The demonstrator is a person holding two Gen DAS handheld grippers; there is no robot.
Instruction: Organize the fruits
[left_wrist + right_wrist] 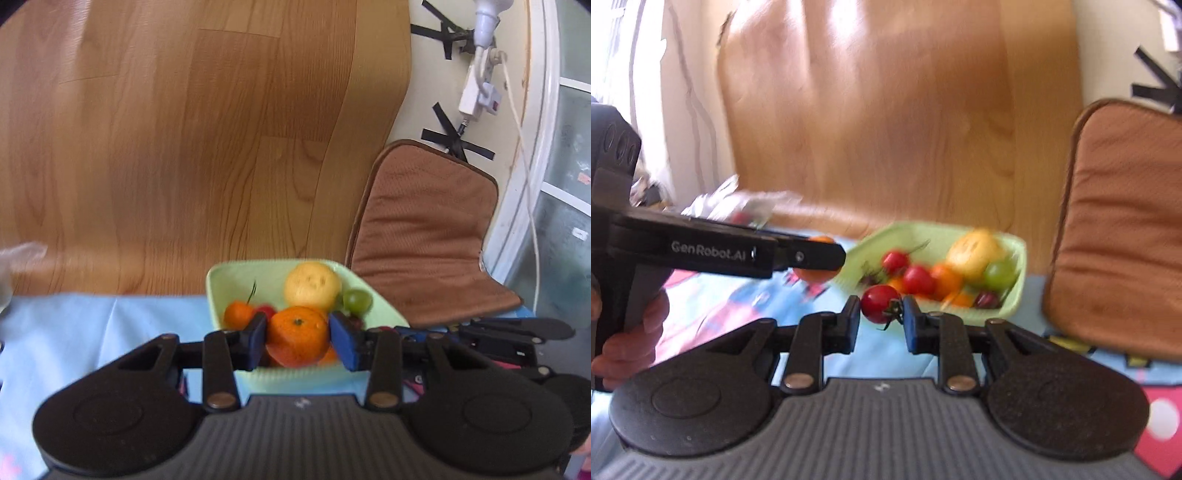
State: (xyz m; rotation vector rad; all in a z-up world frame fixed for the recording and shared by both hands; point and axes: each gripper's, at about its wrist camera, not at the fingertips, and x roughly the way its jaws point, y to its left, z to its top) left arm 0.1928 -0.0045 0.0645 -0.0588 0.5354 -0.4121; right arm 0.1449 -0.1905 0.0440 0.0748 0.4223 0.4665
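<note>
A pale green bowl (236,280) holds a yellow fruit (312,286), a green grape (357,300), small oranges and red tomatoes. My left gripper (298,341) is shut on an orange (297,339) just in front of the bowl. In the right wrist view my right gripper (881,306) is shut on a red cherry tomato (878,303), held before the same bowl (1015,291). The left gripper (820,254) also shows there from the side, with the orange (812,275) between its fingers.
A brown cushioned chair (424,236) stands right of the bowl. A light blue patterned cloth (92,332) covers the table. A wooden panel (184,147) rises behind. Crumpled clear plastic (738,203) lies at the back left. A power strip and cables (476,85) hang on the wall.
</note>
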